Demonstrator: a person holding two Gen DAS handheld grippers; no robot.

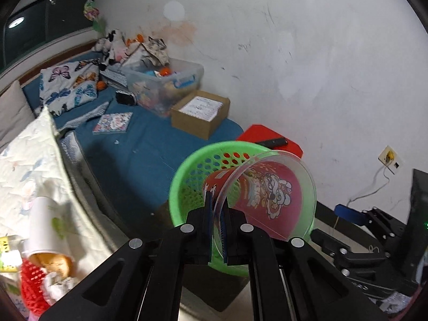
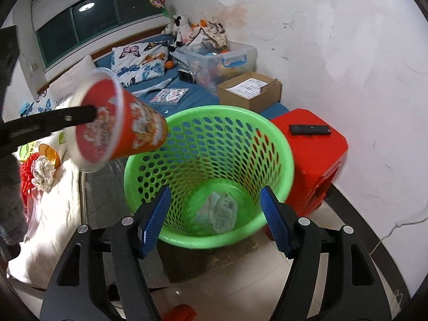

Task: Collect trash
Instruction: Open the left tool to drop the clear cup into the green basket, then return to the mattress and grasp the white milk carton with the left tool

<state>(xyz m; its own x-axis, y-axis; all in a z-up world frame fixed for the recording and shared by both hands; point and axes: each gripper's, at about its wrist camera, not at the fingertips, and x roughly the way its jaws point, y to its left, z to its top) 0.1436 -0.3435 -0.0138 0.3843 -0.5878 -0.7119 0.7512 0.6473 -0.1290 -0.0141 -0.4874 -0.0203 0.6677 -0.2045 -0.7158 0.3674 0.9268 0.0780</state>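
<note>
Left tongs pinch red cup by its rim, above green basket. Right tongs wide, empty. Risk: thin rim slips, cup drops outside basket.

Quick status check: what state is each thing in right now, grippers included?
Left gripper: shut on the cup's rim.
Red cup: held tilted, beside the basket, not in it.
Right gripper: open, empty, above the basket.
Green basket: upright, crumpled paper at bottom.
Cardboard box: open.
</note>
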